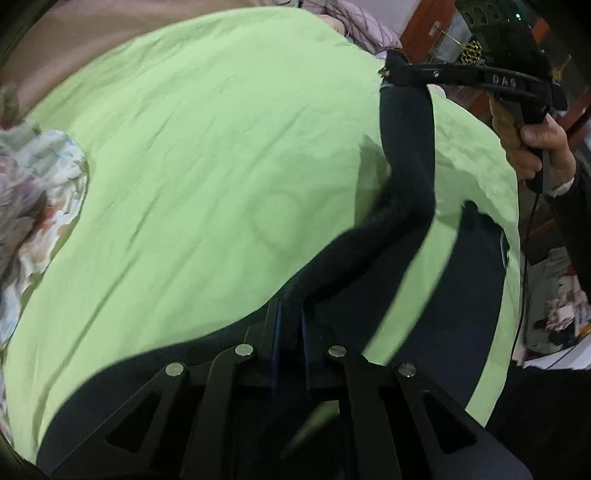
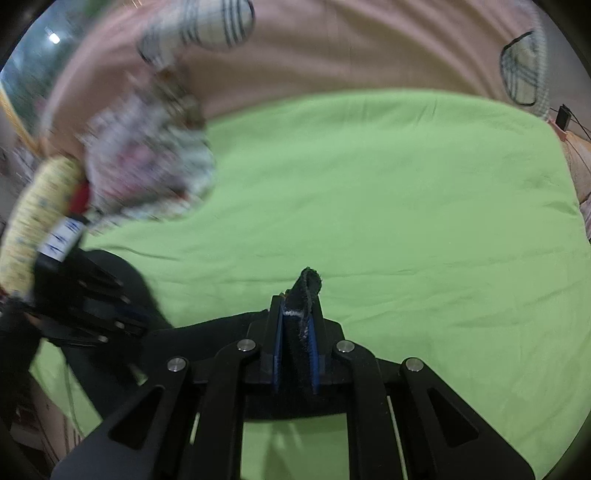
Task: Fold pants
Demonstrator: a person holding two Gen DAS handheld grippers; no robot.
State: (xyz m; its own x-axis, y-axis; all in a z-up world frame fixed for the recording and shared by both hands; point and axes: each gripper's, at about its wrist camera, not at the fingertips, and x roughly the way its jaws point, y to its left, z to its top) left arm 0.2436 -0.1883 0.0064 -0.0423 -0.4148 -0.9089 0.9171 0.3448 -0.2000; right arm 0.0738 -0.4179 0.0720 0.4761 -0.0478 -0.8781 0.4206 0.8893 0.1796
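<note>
The dark pants (image 1: 402, 229) hang in the air over a light green sheet (image 1: 207, 155). My left gripper (image 1: 291, 317) is shut on one part of their edge. My right gripper (image 2: 297, 321) is shut on another part, and a tuft of dark cloth (image 2: 308, 284) sticks out past its blue pads. In the left wrist view the right gripper (image 1: 391, 72) holds the pants up at the upper right, with the cloth draped between the two grippers. In the right wrist view the left gripper (image 2: 92, 306) shows at the lower left, blurred, with dark cloth by it.
A crumpled flowered cloth (image 1: 33, 192) lies at the left edge of the green sheet; it also shows blurred in the right wrist view (image 2: 147, 162). A beige cover (image 2: 351, 51) lies beyond the sheet. A striped pillow (image 2: 207, 26) sits at the far side. Cluttered furniture (image 1: 461, 40) stands behind.
</note>
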